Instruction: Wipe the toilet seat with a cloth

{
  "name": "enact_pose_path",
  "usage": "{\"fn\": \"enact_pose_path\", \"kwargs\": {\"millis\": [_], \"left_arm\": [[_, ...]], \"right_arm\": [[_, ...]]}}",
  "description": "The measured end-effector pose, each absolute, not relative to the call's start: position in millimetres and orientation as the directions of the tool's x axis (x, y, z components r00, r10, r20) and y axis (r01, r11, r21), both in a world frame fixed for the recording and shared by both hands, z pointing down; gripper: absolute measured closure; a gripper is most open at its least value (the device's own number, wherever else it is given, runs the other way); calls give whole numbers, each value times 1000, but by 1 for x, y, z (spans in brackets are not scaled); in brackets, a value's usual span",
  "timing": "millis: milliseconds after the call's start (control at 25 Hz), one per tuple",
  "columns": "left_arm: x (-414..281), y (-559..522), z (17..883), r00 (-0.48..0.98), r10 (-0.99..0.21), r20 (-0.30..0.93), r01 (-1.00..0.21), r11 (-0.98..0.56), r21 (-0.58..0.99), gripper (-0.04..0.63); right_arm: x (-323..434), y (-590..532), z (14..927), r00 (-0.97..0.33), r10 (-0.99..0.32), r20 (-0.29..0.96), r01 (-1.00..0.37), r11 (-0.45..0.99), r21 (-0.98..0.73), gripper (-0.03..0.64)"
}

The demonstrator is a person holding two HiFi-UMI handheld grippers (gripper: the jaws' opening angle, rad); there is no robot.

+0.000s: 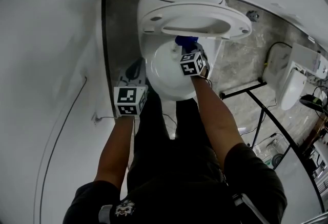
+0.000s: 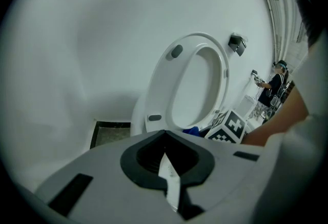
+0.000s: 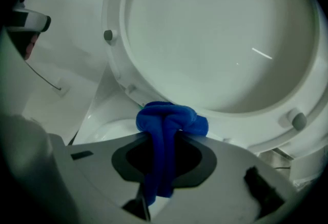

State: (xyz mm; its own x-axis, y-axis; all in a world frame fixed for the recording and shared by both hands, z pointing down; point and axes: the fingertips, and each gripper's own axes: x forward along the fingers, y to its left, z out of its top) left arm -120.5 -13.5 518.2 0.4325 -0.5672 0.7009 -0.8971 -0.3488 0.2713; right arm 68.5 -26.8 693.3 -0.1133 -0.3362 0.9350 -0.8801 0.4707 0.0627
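Right gripper [image 3: 163, 138] jaws pinch the bunched cloth [image 3: 171, 118] against the raised seat [image 3: 115, 59] for wiping; left gripper [image 2: 165, 159], jaws pressed together and empty, hangs clear.

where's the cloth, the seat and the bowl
cloth [image 3: 169, 118]: right gripper view, on its bunched blue top
seat [image 2: 164, 84]: left gripper view, on the left side of the raised ring
bowl [image 1: 169, 96]: head view, on the near rim
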Motion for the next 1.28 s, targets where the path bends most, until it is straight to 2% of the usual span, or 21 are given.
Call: {"fn": "enact_pose_path", "kwargs": {"millis": [560,1280], "left_arm": [[-169,-15,506,381,-611,694,-924,-281,260,586],[-187,-31,460,363,-667,651,-930,-299,212,586]], "right_arm": [[-47,-48,667,-247,-350,904,-869,492,-47,535],[-73,-90,539,-358,-557,749,-877,477,-65,535]]}}
